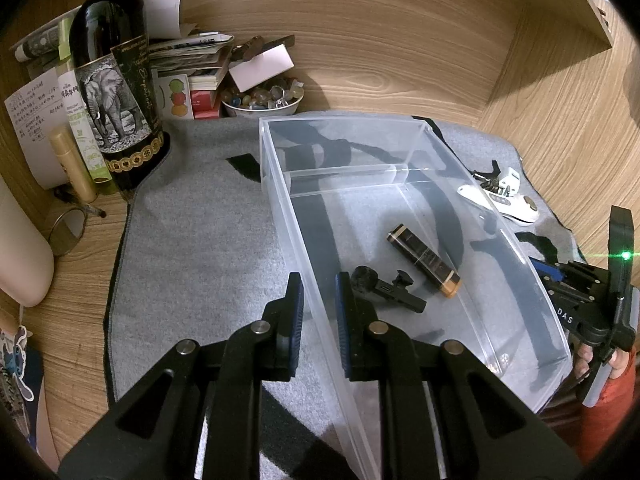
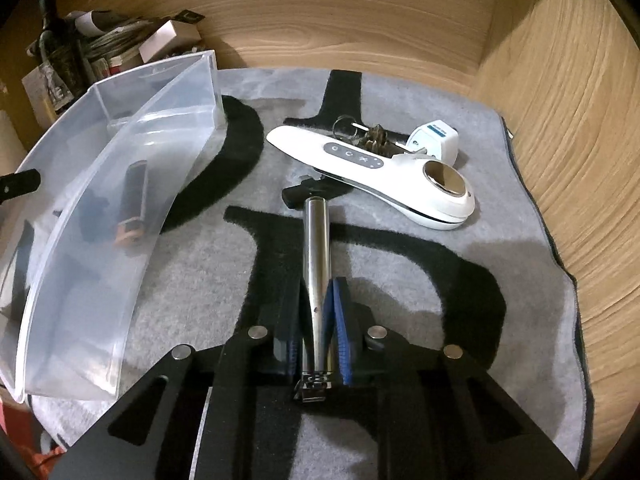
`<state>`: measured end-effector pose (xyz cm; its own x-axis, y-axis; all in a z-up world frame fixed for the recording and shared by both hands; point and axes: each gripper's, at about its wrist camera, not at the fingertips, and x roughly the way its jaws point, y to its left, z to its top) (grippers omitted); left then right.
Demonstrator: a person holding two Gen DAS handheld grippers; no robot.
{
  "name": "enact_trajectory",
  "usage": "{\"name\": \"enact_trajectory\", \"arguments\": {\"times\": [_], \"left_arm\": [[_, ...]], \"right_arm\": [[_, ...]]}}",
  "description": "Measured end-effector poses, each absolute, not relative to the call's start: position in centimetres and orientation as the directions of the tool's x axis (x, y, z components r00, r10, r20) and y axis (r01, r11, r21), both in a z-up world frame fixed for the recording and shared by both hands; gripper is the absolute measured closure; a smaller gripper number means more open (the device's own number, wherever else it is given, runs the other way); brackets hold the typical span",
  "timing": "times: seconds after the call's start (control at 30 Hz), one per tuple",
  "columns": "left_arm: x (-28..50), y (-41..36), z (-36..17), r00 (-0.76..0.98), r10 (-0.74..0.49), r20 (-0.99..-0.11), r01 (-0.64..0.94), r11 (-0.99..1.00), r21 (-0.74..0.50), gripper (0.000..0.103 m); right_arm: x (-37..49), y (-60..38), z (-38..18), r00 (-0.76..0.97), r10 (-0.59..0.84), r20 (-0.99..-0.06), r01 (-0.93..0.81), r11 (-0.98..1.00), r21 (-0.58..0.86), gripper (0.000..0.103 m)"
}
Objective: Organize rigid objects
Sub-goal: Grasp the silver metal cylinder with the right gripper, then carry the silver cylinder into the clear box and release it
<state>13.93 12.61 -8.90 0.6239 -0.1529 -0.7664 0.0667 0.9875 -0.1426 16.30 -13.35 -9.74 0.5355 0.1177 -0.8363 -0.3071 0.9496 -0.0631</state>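
- Right claw [image 2: 320, 328]: clenched on a metal nail clipper [image 2: 316, 264], its blue pads pressing the clipper's sides; the lever end points forward above the grey mat [image 2: 500, 184] on the table [image 2: 580, 100].
- Left claw [image 1: 320, 312]: its jaws straddle the near left wall of the clear plastic bin [image 1: 400, 152], one pad outside and one inside; whether they actually pinch the wall cannot be told.
- Already in the bin: a dark cylindrical case with an orange end [image 1: 424, 260] and a small black clip-like gadget [image 1: 384, 288].
- Remaining on the mat, well right of the bin: a white handheld device [image 2: 384, 172], a bunch of keys [image 2: 368, 136] and a white plug adapter [image 2: 436, 136].
- Step in hand, as judged: carrying the clipper to the bin.
- Next move calls for swinging the right claw leftward over the bin's rim, then releasing the clipper in a free patch of floor.
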Motion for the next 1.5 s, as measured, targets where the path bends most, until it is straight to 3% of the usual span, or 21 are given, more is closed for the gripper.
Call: {"name": "enact_trajectory", "arguments": {"times": [0.23,0.67,1.23,1.5], "left_arm": [[13.9,12.7,-8.9,0.624,-0.152,-0.767,0.067,0.988,-0.142,0.088],[13.9,12.6,-8.9,0.624,-0.152,-0.767,0.067,0.988,-0.141,0.088],[13.9,12.6,-8.9,0.625,-0.152,-0.766,0.064,0.988,-0.144,0.088],[13.9,12.6,-9.0,0.625,-0.152,-0.766,0.064,0.988,-0.144,0.088]], "right_arm": [[15.8,-13.9,-8.5,0.551,0.161,-0.819,-0.286,0.958,-0.005,0.089],[16.3,-12.6,-2.8,0.669,0.211,-0.712,-0.324,0.946,-0.024,0.089],[15.8,-6.9,3.6,0.742,0.358,-0.567,-0.466,0.883,-0.051,0.089],[15.2,-3.6,3.9,0.712,0.426,-0.558,-0.55,0.833,-0.066,0.089]]}}
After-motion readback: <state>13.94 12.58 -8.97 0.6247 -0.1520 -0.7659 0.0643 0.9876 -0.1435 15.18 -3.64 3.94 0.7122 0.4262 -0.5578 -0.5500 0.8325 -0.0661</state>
